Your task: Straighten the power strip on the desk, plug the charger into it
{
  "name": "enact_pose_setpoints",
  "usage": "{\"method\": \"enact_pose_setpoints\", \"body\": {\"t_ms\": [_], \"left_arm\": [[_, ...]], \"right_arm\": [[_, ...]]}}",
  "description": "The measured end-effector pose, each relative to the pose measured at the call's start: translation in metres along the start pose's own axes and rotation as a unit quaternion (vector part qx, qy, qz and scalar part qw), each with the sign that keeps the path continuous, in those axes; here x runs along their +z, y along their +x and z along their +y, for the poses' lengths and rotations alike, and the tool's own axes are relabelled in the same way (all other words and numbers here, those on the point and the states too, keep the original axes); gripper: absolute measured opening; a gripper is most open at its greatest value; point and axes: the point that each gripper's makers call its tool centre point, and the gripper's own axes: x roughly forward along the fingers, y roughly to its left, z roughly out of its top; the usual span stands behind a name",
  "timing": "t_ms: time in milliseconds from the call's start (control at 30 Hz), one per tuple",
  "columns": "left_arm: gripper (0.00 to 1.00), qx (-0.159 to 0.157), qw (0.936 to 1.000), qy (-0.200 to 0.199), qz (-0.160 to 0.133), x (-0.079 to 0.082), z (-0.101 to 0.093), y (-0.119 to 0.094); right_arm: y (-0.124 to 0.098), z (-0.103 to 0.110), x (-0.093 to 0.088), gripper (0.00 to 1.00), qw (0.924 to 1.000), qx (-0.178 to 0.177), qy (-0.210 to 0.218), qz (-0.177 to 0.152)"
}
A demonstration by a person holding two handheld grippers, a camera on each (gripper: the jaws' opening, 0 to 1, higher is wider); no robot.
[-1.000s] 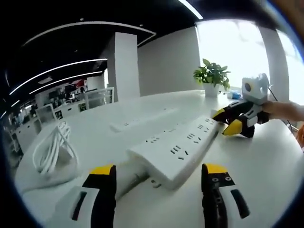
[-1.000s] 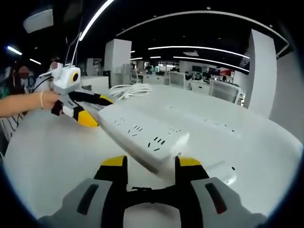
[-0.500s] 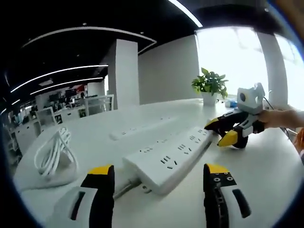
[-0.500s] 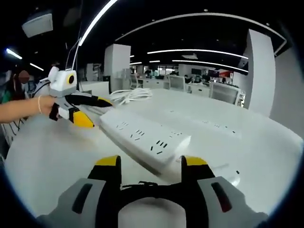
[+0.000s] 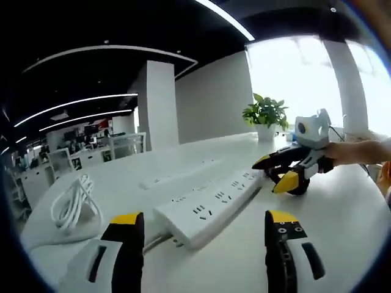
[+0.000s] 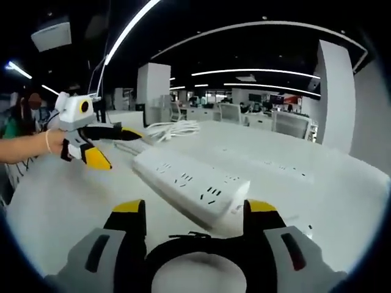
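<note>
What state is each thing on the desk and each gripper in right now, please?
Power strip: flat on the desk, nothing plugged in.
Cable: coiled, lying loose.
Second strip: flat, behind the first.
Left gripper: open, holding nothing.
Right gripper: open, holding nothing.
Plant: upright in its pot.

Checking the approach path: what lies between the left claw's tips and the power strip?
Only bare white desk, in the left gripper view: the left claw sits open just short of the power strip.
</note>
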Motion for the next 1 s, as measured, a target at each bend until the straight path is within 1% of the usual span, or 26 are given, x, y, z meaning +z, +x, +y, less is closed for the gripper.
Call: {"method": "enact_pose_setpoints", "body": {"t_ms": [167,267,467,600,700,767,867,1000], "left_arm": [[0.88,-0.003,1.0000,0.002,-0.008,0.002,-0.008,-0.003],[0.89,-0.003,0.9999,0.007,-0.007,0.001,-0.010,-0.004],[0.91,-0.004,0.9998,0.002,-0.021,0.006,-0.017,-0.011],[0.91,-0.005,0.9996,0.001,-0.027,0.009,-0.020,-0.015],[0.90,-0.004,0.9994,0.001,-0.034,0.011,-0.021,-0.019],[0.90,0.003,0.9992,0.006,-0.038,0.011,-0.020,-0.022],[0.89,0.012,0.9990,0.003,-0.043,0.011,-0.017,-0.028],[0.80,0.011,0.9987,-0.012,-0.049,0.011,-0.017,-0.036]], "right_arm": [[-0.002,0.009,0.002,0.66,0.9999,0.009,-0.013,-0.005],[-0.005,0.012,0.006,0.67,0.9997,0.011,-0.018,-0.012],[-0.014,0.018,0.015,0.67,0.9991,0.017,-0.024,-0.029],[-0.023,0.019,0.021,0.67,0.9983,0.021,-0.027,-0.047],[-0.029,0.017,0.025,0.67,0.9976,0.018,-0.031,-0.060],[-0.034,0.014,0.028,0.67,0.9972,0.012,-0.033,-0.066],[-0.043,0.010,0.035,0.66,0.9963,0.008,-0.024,-0.082],[-0.055,0.010,0.043,0.65,0.9949,0.005,-0.024,-0.098]]}}
